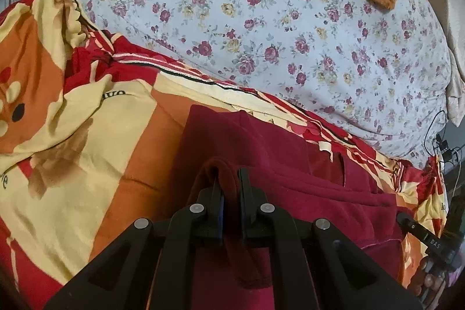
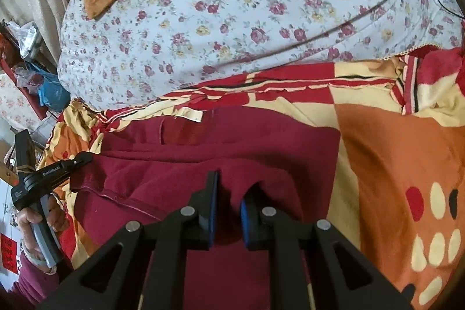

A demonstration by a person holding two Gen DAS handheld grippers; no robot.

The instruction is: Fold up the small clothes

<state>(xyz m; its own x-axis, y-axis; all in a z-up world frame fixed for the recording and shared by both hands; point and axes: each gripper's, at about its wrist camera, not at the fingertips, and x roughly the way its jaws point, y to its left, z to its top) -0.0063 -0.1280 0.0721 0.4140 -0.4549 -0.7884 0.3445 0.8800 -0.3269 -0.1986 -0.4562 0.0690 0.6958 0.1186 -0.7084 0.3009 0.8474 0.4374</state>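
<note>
A: Maroon garment [image 1: 290, 182] where?
B: On the blanket [image 1: 87, 153], below the floral quilt [image 1: 261, 19].
A: Jaws?
B: Left gripper [image 1: 229, 182] and right gripper [image 2: 229, 193] each pinch a fold.

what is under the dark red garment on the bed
The dark red garment lies on a red, orange and cream patterned blanket, which shows around its edges. Whatever sits directly beneath the garment's middle is covered.

left wrist: close, forward-down | right wrist: same | shared: maroon garment [image 1: 290, 164]
</note>
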